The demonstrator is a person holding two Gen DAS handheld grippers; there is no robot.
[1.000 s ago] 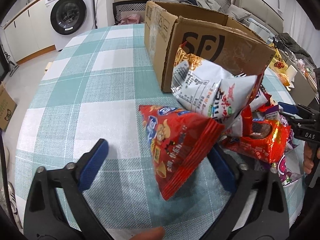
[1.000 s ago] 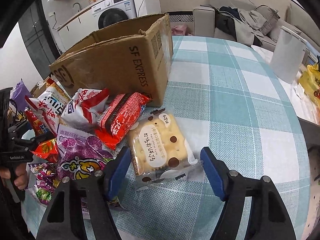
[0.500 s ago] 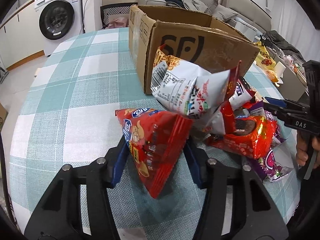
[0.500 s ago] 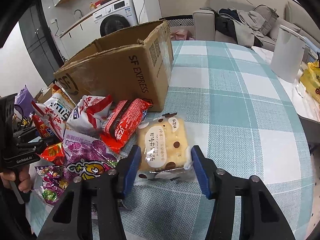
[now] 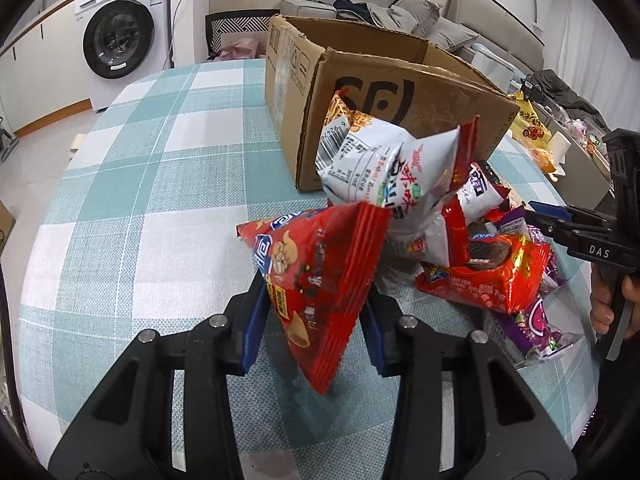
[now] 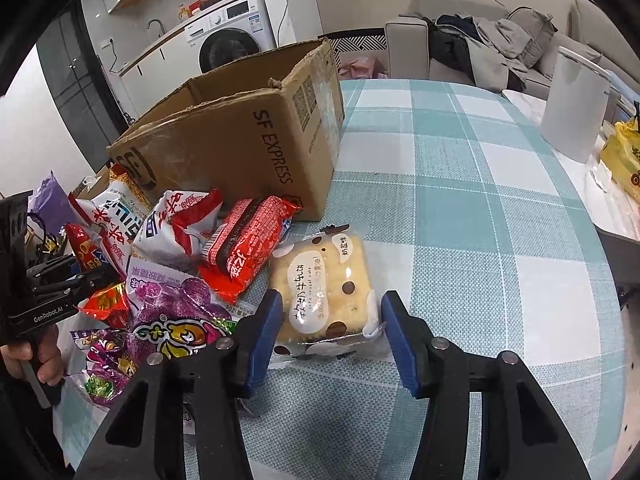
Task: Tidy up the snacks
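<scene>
My left gripper (image 5: 316,304) is shut on a red chip bag (image 5: 320,272), both blue pads pressing its sides, at the left end of the snack pile (image 5: 480,272). A white and red bag (image 5: 384,172) leans on the open cardboard box (image 5: 400,92) behind. My right gripper (image 6: 332,304) has a clear-wrapped yellow cake pack (image 6: 320,284) between its pads, which touch it; its jaws are opening slightly. The cake pack lies on the cloth right of a red wafer pack (image 6: 248,248) and purple bags (image 6: 172,312). The box (image 6: 240,152) stands just behind.
A checked teal cloth (image 5: 160,200) covers the table. A white appliance (image 6: 572,108) and a yellow bag (image 6: 624,156) stand at the table's far right. A washing machine (image 5: 120,36) and a sofa (image 6: 480,40) lie beyond. A hand holds each gripper handle.
The left jaws closed from wide apart onto the red chip bag, which now stands more upright. The right jaws narrowed around the cake pack. Neither hand shifted much.
</scene>
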